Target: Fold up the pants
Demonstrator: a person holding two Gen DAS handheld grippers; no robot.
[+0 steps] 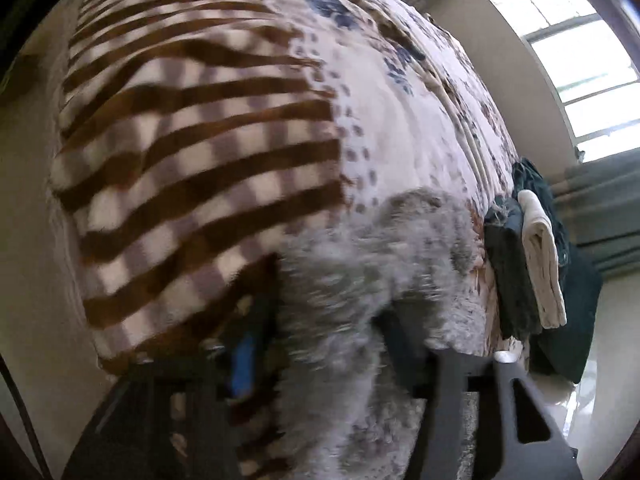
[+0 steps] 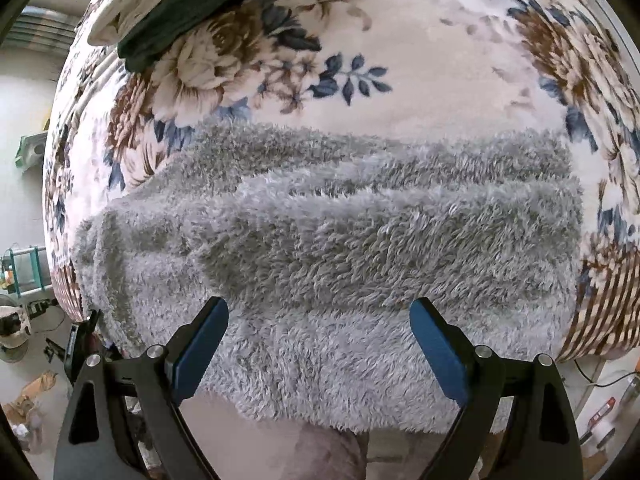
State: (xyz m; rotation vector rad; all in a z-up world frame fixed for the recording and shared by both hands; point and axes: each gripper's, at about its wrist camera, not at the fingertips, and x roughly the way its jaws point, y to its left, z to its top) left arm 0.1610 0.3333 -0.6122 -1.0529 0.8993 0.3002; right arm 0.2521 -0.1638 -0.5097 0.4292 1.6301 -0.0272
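A home bedroom. The bed (image 2: pixel 400 40) fills it, under a flowered blanket with a brown striped border. Folded clothes (image 1: pixel 528 256) are stacked at the bed's edge. Beyond the bed, a window (image 1: pixel 580 64) with curtains (image 1: pixel 600 216). Beside the bed, clutter (image 2: pixel 28 320) on a pale shiny floor (image 1: pixel 608 360).

Daylight is streaming through a tall paned window (image 1: pixel 576 60) at far right, beige walls (image 1: pixel 480 36) are flanking it, and glossy pale floor tiles (image 1: pixel 600 380) are gleaming below.
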